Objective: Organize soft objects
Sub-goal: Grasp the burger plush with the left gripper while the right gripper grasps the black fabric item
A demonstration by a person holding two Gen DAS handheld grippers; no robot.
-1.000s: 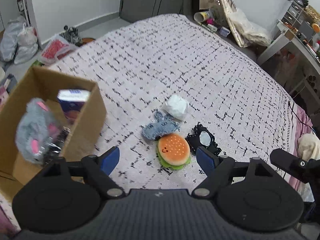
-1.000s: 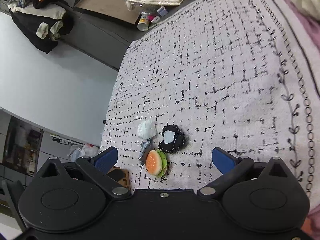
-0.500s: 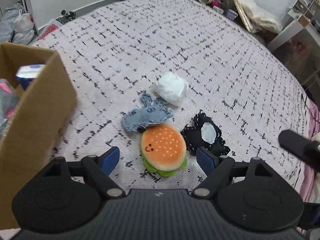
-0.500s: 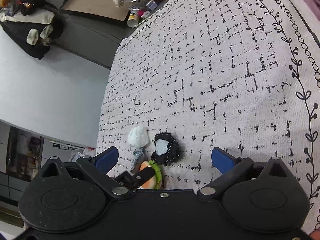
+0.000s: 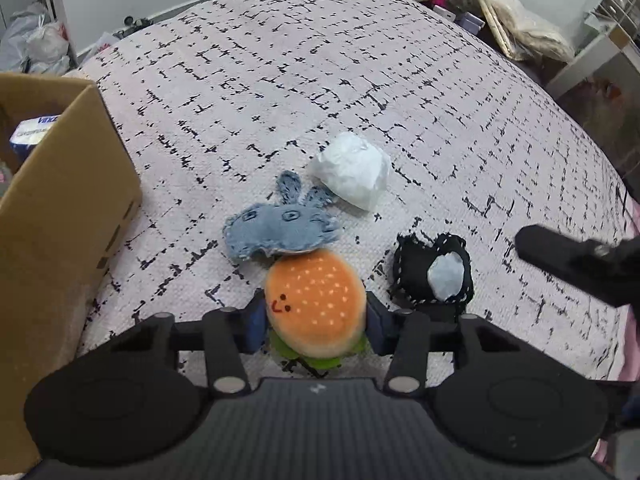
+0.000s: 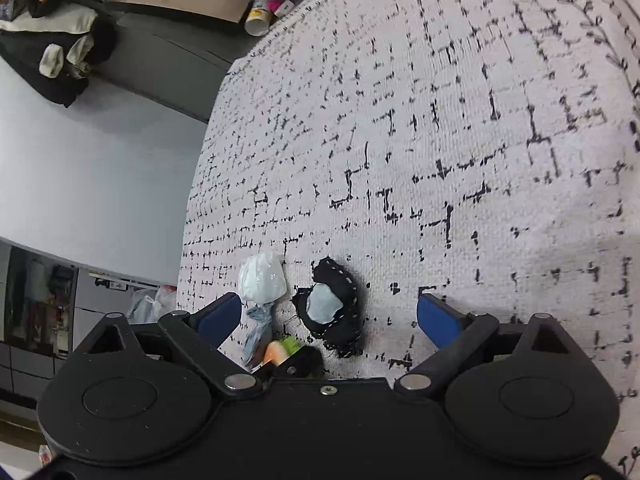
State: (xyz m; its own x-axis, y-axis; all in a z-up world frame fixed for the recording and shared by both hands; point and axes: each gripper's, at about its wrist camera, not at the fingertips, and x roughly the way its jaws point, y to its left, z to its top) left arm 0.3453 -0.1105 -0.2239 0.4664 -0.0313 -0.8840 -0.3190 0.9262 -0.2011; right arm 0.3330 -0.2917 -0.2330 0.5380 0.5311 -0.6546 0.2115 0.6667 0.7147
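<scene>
A plush hamburger (image 5: 315, 304) lies on the patterned bedspread (image 5: 320, 80), and my left gripper (image 5: 315, 320) is shut on it, one blue pad on each side. A blue denim bunny toy (image 5: 280, 230) touches the burger's far edge. A white crumpled soft lump (image 5: 352, 174) lies behind it. A black lace-edged pouch (image 5: 434, 276) lies to the right. My right gripper (image 6: 328, 314) is open and empty above the pouch (image 6: 332, 308), with the white lump (image 6: 262, 280), the bunny (image 6: 258, 328) and the burger (image 6: 280, 350) partly hidden at its left.
An open cardboard box (image 5: 60, 208) stands on the left with a blue-and-white packet (image 5: 34, 130) inside. My right gripper shows as a dark shape (image 5: 580, 264) at the right edge. Clutter, bags and a desk lie beyond the bed's far and right edges.
My left gripper has moved forward and down over the hamburger and closed on it. The right gripper has come lower and nearer to the black pouch, still open.
</scene>
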